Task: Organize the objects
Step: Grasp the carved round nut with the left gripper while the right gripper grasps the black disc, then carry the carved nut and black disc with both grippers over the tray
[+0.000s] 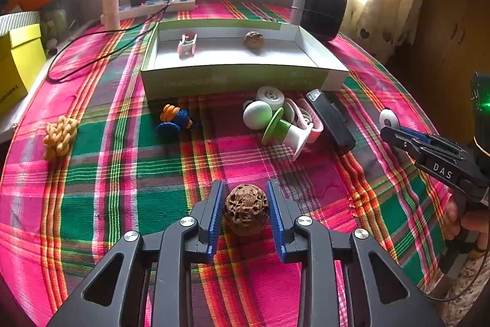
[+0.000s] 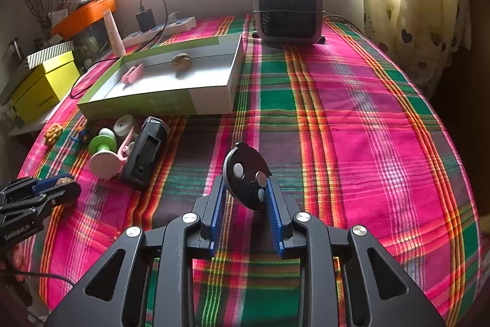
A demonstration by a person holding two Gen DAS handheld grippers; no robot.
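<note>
A wrinkled brown walnut with a pitted, woody shell (image 1: 246,213) is seen between the blue ribbed pads of the left gripper (image 1: 246,212), low over the plaid pink-and-green cloth on the surface (image 1: 122,173). The walnut is judged light, stiff and rough, so a firm hold across its widest part should keep it from rolling out; the shell is unlikely to be crushed by a moderate squeeze. The jaws are drawn in narrow and appear closed on the nut's two sides.

A flat black disc with small round white and grey studs (image 2: 248,176) is clamped on edge in the right gripper (image 2: 246,204), standing tilted above the cloth. It is judged thin, rigid and smooth, hence liable to pivot or slip if held only by its rim; a hold nearer its middle would be steadier. Here the jaws are also narrow, pressed on the disc's lower part.

An open shallow cardboard box with green sides and a white interior (image 1: 239,75) lies farther back on the surface, already holding another walnut (image 1: 253,39) and a pink clip-like piece (image 1: 186,44). It is taken to be the destination.
</note>
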